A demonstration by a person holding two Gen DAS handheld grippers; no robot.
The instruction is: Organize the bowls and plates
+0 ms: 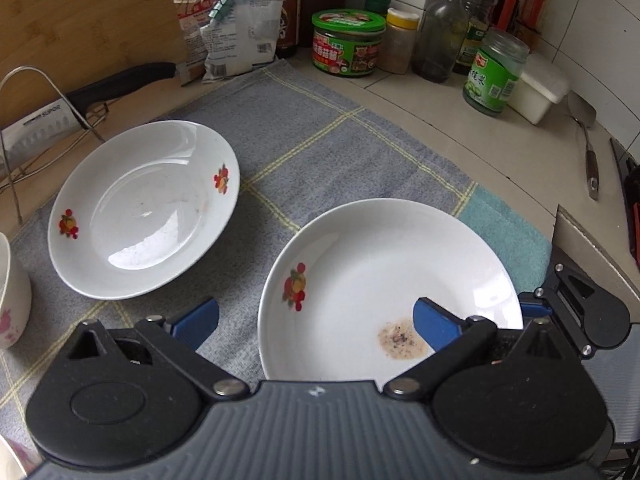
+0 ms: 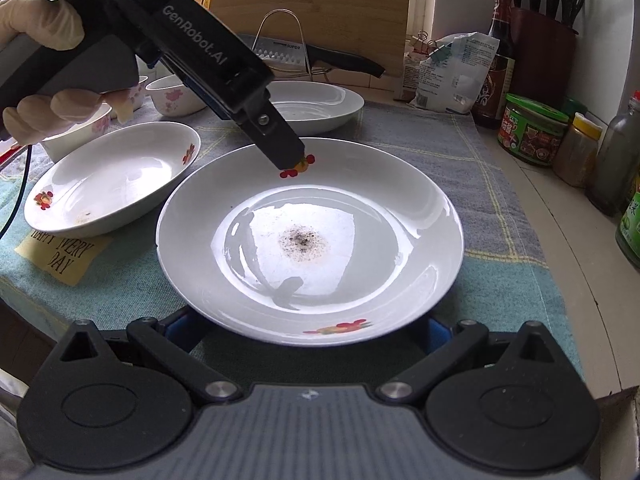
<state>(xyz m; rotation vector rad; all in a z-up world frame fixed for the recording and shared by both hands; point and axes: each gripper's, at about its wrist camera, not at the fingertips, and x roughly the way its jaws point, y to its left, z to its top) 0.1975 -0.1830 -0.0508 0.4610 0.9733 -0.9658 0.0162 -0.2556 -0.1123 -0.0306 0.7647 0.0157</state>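
One plate (image 2: 310, 240) between right hand-held gripper (image 2: 308, 330) fingers.

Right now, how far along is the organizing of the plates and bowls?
Done: nothing that I can see. The left plate, back plate and middle plate lie apart on the cloth, unstacked; the bowls stand behind. In hand: left gripper and right gripper, both open, at the middle plate's rim. Left: stack plates, gather bowls.
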